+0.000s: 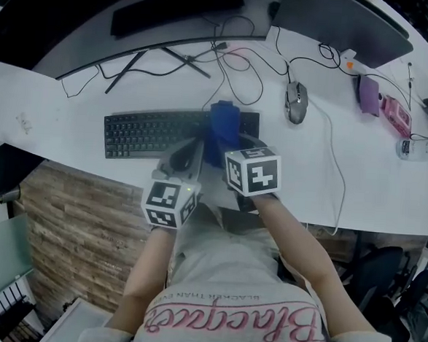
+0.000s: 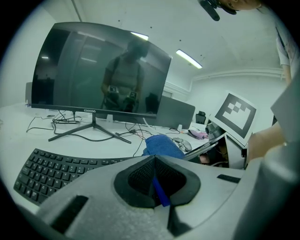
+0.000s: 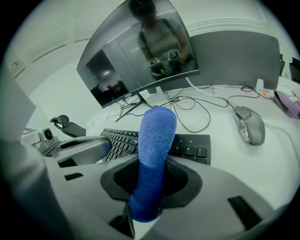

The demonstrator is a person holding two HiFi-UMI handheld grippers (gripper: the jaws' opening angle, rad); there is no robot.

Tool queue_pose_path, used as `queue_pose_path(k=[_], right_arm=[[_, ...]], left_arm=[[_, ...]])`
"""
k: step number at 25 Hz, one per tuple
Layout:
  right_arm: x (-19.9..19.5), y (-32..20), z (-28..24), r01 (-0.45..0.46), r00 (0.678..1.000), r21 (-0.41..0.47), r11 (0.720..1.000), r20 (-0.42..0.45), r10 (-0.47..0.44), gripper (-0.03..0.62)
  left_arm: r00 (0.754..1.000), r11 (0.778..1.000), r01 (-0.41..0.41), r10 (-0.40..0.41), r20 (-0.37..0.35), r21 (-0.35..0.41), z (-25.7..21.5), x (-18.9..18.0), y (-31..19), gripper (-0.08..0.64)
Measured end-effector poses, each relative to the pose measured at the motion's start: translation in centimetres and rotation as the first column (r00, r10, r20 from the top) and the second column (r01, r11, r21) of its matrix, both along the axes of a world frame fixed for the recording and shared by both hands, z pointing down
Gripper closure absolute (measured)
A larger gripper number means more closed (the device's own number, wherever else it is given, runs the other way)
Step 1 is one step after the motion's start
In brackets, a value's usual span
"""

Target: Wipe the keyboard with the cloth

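Observation:
A black keyboard [image 1: 147, 131] lies on the white desk [image 1: 359, 184], in front of me. My right gripper [image 1: 228, 142] is shut on a rolled blue cloth [image 1: 223, 122], which sticks out past its jaws over the keyboard's right end [image 3: 192, 144]. The cloth [image 3: 154, 145] stands upright in the right gripper view and hides the jaw tips. Just left of it, my left gripper [image 1: 195, 146] is shut above the keyboard's front edge. A thin blue strip shows in the seam between its jaws [image 2: 160, 192]; what it is I cannot tell. The cloth [image 2: 161, 146] lies beyond its tips.
A grey mouse [image 1: 295, 101] sits right of the keyboard, its cable trailing forward. Monitor stand legs [image 1: 163, 57] and loose cables [image 1: 240, 59] lie behind the keyboard. Purple [image 1: 368, 93] and pink [image 1: 397, 115] items rest at the far right. The desk's front edge runs under my grippers.

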State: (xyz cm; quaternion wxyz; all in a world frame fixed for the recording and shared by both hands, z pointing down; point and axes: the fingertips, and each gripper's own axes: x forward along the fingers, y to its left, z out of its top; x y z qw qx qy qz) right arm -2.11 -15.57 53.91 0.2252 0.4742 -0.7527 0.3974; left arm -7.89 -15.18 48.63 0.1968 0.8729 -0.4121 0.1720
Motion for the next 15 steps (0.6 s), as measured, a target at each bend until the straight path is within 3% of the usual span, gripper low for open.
queue_pose_path(k=[15], right_arm=[[5.0,1.4,0.0,-0.032,0.999,0.025,0.999,-0.039,0.033,0.485]], left_arm=[[0.998,0.998,-0.057,0.056,-0.014,-0.019,0.6,4.5,1.1,0.554]])
